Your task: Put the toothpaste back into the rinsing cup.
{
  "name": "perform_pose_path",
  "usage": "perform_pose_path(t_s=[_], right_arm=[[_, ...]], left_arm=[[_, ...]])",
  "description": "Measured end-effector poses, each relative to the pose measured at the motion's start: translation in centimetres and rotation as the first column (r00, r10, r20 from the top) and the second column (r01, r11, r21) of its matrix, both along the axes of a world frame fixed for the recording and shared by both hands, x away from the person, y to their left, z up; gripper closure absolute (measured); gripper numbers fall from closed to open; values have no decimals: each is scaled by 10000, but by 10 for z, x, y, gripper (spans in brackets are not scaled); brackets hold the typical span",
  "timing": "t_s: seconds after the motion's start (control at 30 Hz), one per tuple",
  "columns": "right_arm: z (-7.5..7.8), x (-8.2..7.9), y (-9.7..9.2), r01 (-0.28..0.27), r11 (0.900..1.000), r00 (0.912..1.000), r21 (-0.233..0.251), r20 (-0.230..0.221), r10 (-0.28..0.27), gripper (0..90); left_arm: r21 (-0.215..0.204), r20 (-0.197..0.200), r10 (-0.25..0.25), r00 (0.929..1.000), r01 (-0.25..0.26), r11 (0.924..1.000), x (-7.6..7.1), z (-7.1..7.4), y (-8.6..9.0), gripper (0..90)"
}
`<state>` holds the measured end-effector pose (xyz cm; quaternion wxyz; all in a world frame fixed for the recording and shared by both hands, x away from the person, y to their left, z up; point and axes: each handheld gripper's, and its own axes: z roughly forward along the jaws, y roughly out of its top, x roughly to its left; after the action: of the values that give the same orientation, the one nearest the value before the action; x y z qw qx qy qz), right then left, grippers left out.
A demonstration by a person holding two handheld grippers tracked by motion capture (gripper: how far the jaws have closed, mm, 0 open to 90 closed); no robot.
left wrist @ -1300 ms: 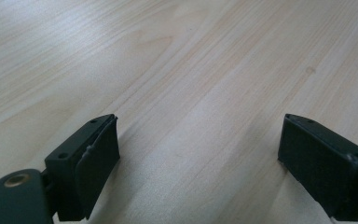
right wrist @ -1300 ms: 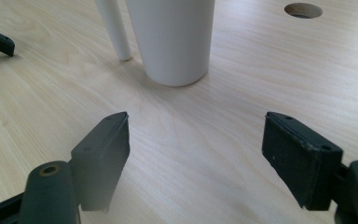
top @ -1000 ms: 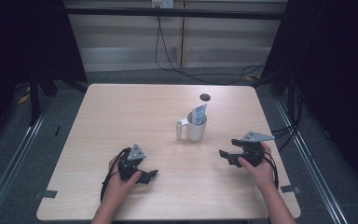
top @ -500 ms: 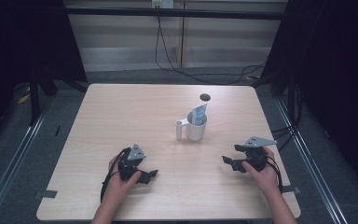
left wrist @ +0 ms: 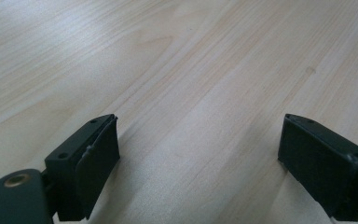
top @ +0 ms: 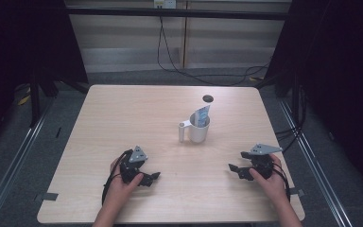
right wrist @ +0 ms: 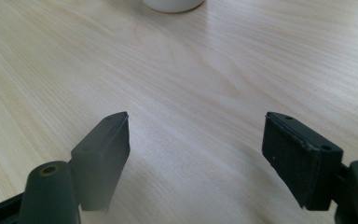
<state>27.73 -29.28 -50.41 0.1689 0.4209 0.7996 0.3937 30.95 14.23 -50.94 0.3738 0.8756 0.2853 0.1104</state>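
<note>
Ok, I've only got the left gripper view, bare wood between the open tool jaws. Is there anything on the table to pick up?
Observer: Yes, a white mug stands near the middle of the table, its handle to the left in the high view.
Operator: Anything in it?
Observer: A bluish packet stands in it, sticking up above the rim.
Operator: And the right tool?
Observer: The right tool is open with nothing between its jaws, at the near right of the table, facing the mug.
</note>
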Motion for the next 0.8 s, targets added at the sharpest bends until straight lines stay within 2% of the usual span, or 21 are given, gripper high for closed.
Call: perform_pose_path(t_s=[0.4, 0.43, 0.47, 0.5, 0.8], right_arm=[[-5, -6, -2, -32, 9999, 10000, -119, -76, 31, 230], [-6, -6, -1, -34, 9994, 9998, -358, -194, 27, 226], [-6, -6, -1, -34, 9994, 9998, -358, -194, 27, 226], [-7, -7, 0, -250, 9972, 9993, -702, -300, 229, 196], [-7, -9, 0, -322, 9972, 9991, -679, -312, 301, 192]], left_arm=[[1, 10, 4, 10000, -4, 10000, 0, 0, 0, 120], [-8, 21, 6, 10000, -6, 10000, 0, 0, 0, 120], [-8, 21, 6, 10000, -6, 10000, 0, 0, 0, 120], [-9, 16, 2, 10000, -2, 10000, 0, 0, 0, 120], [-26, 67, 0, 10000, 0, 10000, 0, 0, 0, 120]])
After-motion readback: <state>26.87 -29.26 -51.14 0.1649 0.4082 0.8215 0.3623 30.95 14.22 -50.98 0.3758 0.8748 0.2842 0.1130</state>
